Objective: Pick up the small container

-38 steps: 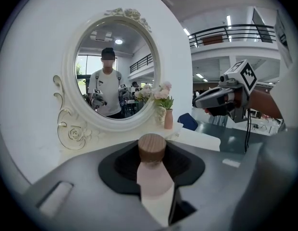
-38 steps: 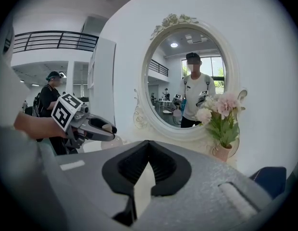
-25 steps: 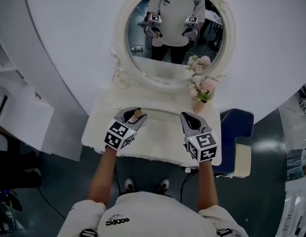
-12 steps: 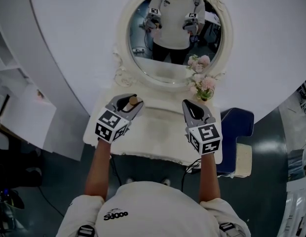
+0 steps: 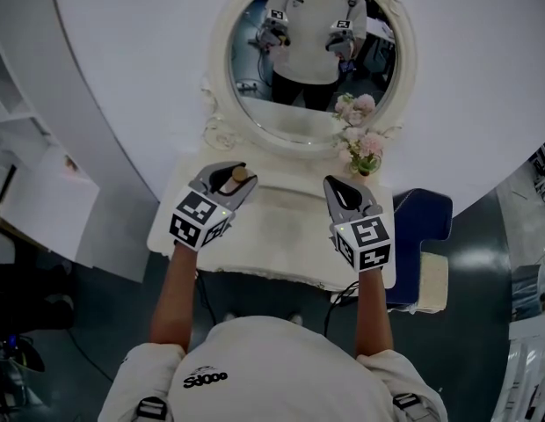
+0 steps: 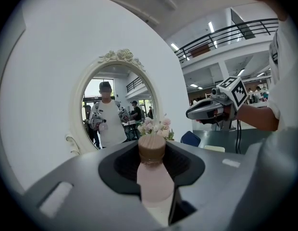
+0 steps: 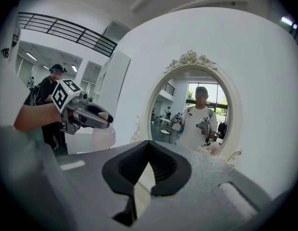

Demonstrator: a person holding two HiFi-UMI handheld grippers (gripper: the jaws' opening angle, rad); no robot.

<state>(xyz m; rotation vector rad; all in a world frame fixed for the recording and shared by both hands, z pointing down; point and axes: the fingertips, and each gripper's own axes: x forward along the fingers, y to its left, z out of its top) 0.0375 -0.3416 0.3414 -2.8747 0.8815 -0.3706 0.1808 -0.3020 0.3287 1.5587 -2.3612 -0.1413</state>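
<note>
Mirror (image 5: 301,104): an oval glass in an ornate white frame is seen above a white table (image 5: 281,231).
Left gripper (image 5: 230,179): held below the mirror's lower left rim, with the jaws closed partway on the small container (image 6: 154,179).
Small container: a pale pink bottle with a brown cap, gripped upright and apparently raised off the table.
Right gripper (image 5: 343,192): held below the mirror's lower right rim; the jaws are brought together on nothing.
Flowers (image 5: 360,143): set against the mirror's lower right rim.

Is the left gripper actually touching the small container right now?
Touching. The left gripper view shows the left gripper closed on the small container, its body pinched between both jaws.
</note>
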